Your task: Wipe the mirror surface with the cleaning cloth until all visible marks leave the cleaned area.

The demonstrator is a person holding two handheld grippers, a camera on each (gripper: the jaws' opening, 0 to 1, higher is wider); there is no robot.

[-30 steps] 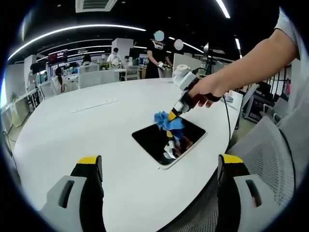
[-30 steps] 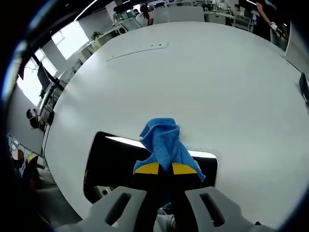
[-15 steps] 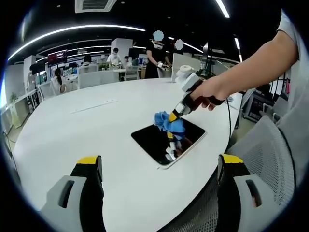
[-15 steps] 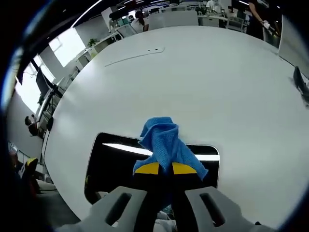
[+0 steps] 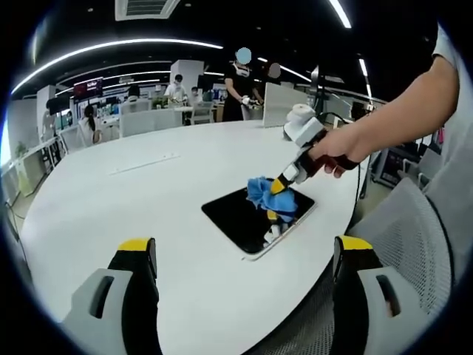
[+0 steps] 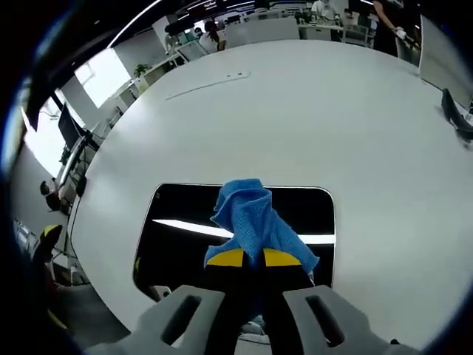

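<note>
Right claw [image 6: 253,259] clamping blue cloth [image 6: 253,220], tips hidden, over mirror [image 6: 177,222].

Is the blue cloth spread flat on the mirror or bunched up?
Bunched up: the blue cloth is pinched in the right gripper, rising in folds over the mirror.

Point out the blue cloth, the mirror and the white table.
blue cloth [image 6: 247,218], right gripper view, bunched middle.
mirror [image 5: 240,218], left gripper view, dark glass.
white table [image 6: 295,111], right gripper view, bare top.
</note>
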